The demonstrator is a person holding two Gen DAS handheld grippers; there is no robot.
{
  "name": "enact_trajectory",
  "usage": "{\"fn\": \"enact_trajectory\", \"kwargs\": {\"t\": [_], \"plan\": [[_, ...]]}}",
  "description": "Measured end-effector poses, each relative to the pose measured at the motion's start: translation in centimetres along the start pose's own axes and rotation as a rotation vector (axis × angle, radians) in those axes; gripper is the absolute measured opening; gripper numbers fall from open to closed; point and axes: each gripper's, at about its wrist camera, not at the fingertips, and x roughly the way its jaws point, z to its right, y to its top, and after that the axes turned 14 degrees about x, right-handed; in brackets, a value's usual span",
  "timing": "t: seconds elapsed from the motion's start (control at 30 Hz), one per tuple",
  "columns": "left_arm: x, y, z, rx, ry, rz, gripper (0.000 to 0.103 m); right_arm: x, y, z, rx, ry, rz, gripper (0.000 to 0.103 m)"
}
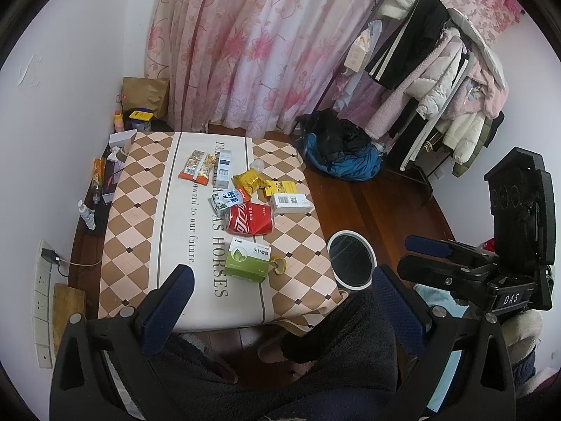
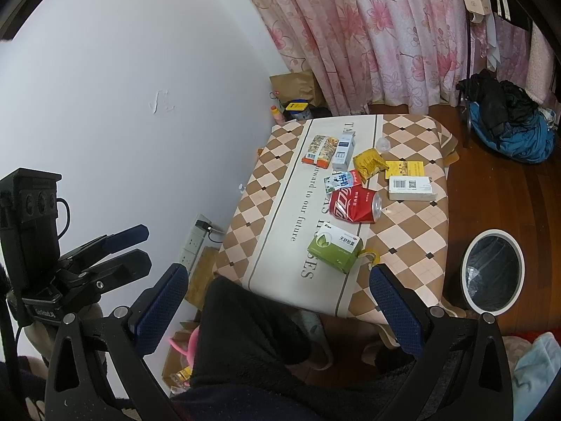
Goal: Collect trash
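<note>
A: Trash, worktop (image 1: 140, 189), one lot. Red can (image 1: 250, 218), dented, on its side at centre. Green box (image 1: 248, 259) nearest the front edge, a small yellow scrap (image 1: 279, 266) touching its right end.

B: Behind the can?

A: Milk carton (image 1: 226, 200), crushed, touching the can's far side. Yellow wrapper (image 1: 248, 181) just beyond it. White box (image 1: 292, 203) to the right of the can, yellow card (image 1: 282, 187) behind that. Snack packet (image 1: 197, 165) and blue-white box (image 1: 223, 168) side by side at the far end. Small clear cup (image 1: 257, 166) near the far right.

B: Containers?

A: Bin (image 2: 470, 273), white rim, dark liner, on the floor just beside the worktop's right edge. Liner looks bare; the bottom is too dim to tell. Brown paper bag (image 1: 145, 94) in the far corner by the wall, contents hidden.

B: Left tool (image 1: 280, 301)?

A: Fingers spread wide, nothing between them, held near the worktop's front edge above a dark-trousered lap.

B: Right tool (image 2: 278, 298)?

A: Same: fingers wide apart, grasping nothing, near the front edge, apart from every item.
</note>
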Motion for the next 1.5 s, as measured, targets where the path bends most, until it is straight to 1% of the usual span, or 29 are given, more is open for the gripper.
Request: {"fn": "enact_trajectory", "kwargs": {"t": [0.5, 0.6, 0.63, 0.73, 0.77, 0.8, 0.83, 0.9, 0.93, 0.97, 1.03, 1.07, 1.1, 1.13, 1.17, 1.2, 1.23, 1.27, 1.33, 1.4, 1.5], "plan": [[0.2, -0.4, 0.0, -0.003, 0.0, -0.007, 0.103, 0.1, 0.0, 0.2, 0.002, 0.002, 0.0, 0.103], [0.8, -0.7, -0.2, -0.009, 0.017, -0.019, 0.103, 0.2, -0.1, 0.4, 0.009, -0.005, 0.005, 0.103], [1.2, -0.7, -0.4, -0.011, 0.034, -0.025, 0.103, 0.3, 0.0, 0.5, 0.015, -0.012, 0.008, 0.103], [4.0, -0.5, -1.4, -0.031, 0.126, -0.07, 0.103, 1.1, 0.2, 2.0, 0.054, -0.071, 0.031, 0.103], [5.7, -0.6, -2.0, -0.048, 0.169, -0.098, 0.103, 1.5, 0.6, 2.4, 0.065, -0.09, 0.034, 0.103], [6.5, -0.6, -2.3, -0.057, 0.187, -0.112, 0.103, 2.3, 1.0, 3.1, 0.081, -0.122, 0.037, 0.103], [8.6, -0.9, -2.9, -0.08, 0.217, -0.145, 0.103, 3.1, 1.0, 3.9, 0.096, -0.151, 0.041, 0.103], [11.5, -1.5, -3.8, -0.123, 0.241, -0.206, 0.103, 5.5, 1.2, 6.4, 0.143, -0.218, 0.044, 0.103], [13.3, -1.8, -4.2, -0.152, 0.233, -0.237, 0.103, 6.4, 1.3, 7.4, 0.161, -0.239, 0.044, 0.103], [15.4, -2.3, -4.7, -0.189, 0.231, -0.281, 0.103, 8.1, 1.4, 9.3, 0.202, -0.275, 0.034, 0.103], [18.7, -3.0, -5.2, -0.223, 0.225, -0.343, 0.103, 10.5, 1.5, 12.0, 0.256, -0.309, 0.02, 0.102], [20.4, -3.3, -5.2, -0.219, 0.238, -0.382, 0.103, 12.3, 1.5, 13.7, 0.283, -0.34, 0.007, 0.099], [21.6, -3.4, -5.1, -0.204, 0.252, -0.407, 0.103, 13.7, 1.5, 15.0, 0.303, -0.356, -0.017, 0.093], [22.9, -3.5, -4.7, -0.167, 0.245, -0.42, 0.103, 14.9, 1.5, 15.8, 0.322, -0.362, -0.044, 0.09], [24.3, -3.5, -4.1, -0.12, 0.244, -0.444, 0.103, 16.6, 1.4, 17.2, 0.35, -0.367, -0.08, 0.089], [25.4, -3.5, -3.8, -0.084, 0.24, -0.469, 0.103, 17.5, 1.3, 18.0, 0.36, -0.374, -0.097, 0.089], [27.1, -3.6, -3.3, -0.037, 0.217, -0.504, 0.103, 18.5, 1.2, 19.0, 0.367, -0.389, -0.123, 0.089], [28.1, -3.7, -3.0, -0.017, 0.207, -0.528, 0.103, 19.2, 1.1, 19.6, 0.376, -0.393, -0.141, 0.089], [30.3, -3.8, -2.5, 0.02, 0.173, -0.581, 0.103, 20.3, 0.9, 20.5, 0.392, -0.395, -0.164, 0.089], [31.8, -3.8, -2.2, 0.034, 0.155, -0.61, 0.103, 21.1, 0.8, 21.2, 0.395, -0.407, -0.183, 0.089], [33.6, -3.8, -2.2, 0.04, 0.159, -0.632, 0.103, 21.9, 1.0, 22.1, 0.4, -0.417, -0.196, 0.089]]}}
